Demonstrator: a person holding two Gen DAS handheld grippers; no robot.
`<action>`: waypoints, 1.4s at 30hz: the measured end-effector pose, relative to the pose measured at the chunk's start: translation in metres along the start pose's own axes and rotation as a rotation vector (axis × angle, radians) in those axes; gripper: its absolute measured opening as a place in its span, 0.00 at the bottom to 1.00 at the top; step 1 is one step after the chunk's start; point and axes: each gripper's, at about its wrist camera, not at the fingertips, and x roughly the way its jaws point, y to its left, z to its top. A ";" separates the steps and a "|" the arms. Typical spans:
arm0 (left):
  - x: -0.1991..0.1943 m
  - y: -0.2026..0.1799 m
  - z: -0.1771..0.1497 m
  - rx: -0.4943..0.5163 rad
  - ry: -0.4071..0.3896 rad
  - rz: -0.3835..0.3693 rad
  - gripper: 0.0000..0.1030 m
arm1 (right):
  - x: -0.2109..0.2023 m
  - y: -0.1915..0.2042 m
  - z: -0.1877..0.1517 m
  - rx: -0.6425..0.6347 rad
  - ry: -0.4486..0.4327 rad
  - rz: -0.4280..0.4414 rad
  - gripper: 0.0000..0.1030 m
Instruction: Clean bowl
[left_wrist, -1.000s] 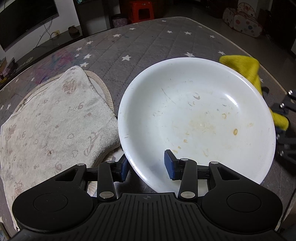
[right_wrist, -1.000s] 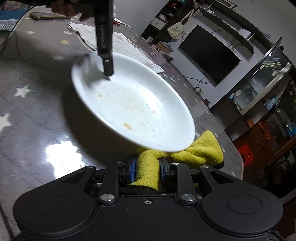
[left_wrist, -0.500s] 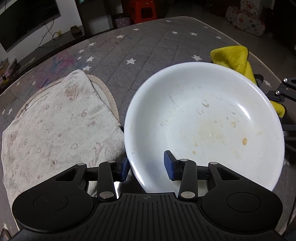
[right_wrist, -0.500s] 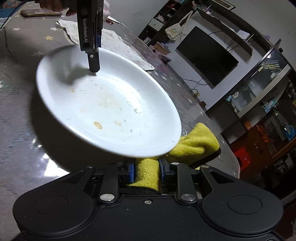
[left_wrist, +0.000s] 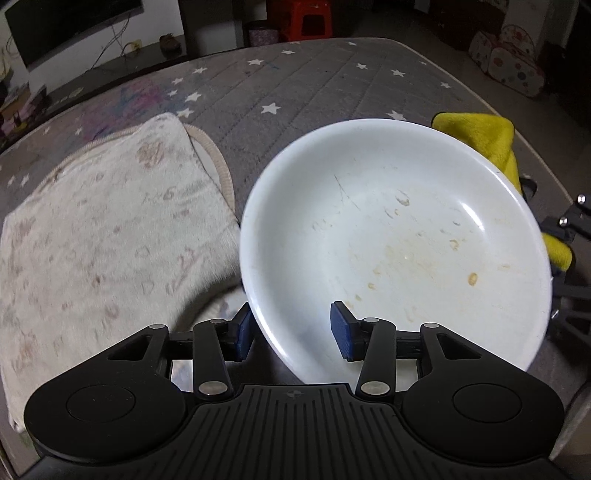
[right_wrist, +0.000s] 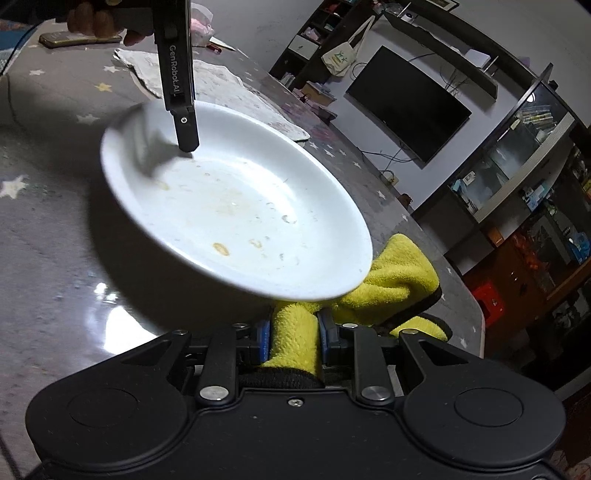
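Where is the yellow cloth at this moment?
The yellow cloth is clamped in the right gripper, under the near rim of the white bowl; the left wrist view shows it beyond the bowl's right edge.

There is one white bowl (left_wrist: 399, 236), and it has several small brown stains inside; I cannot count them exactly. There is one yellow cloth (right_wrist: 391, 284). There is one pale printed towel (left_wrist: 110, 236) lying on the surface (left_wrist: 314, 85), which is one grey cover with many white stars. There are two grippers: the left gripper (left_wrist: 291, 328) and the right gripper (right_wrist: 293, 339), each with two blue pads. One hand (right_wrist: 96, 22) shows at the top of the right wrist view. Further away there are one television (right_wrist: 406, 103), one red stool (left_wrist: 303, 16), one hanging cloth bag (right_wrist: 341, 55) and one flat phone-like thing (right_wrist: 70, 37).
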 end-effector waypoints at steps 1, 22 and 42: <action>-0.002 -0.001 -0.003 -0.010 -0.002 -0.008 0.44 | -0.002 0.002 0.000 0.001 0.000 -0.001 0.25; -0.008 -0.011 -0.019 -0.019 -0.047 -0.011 0.44 | -0.040 0.038 0.007 -0.015 -0.046 0.072 0.25; 0.006 -0.005 0.012 0.086 -0.019 0.015 0.44 | -0.018 0.013 0.007 -0.036 -0.032 0.057 0.25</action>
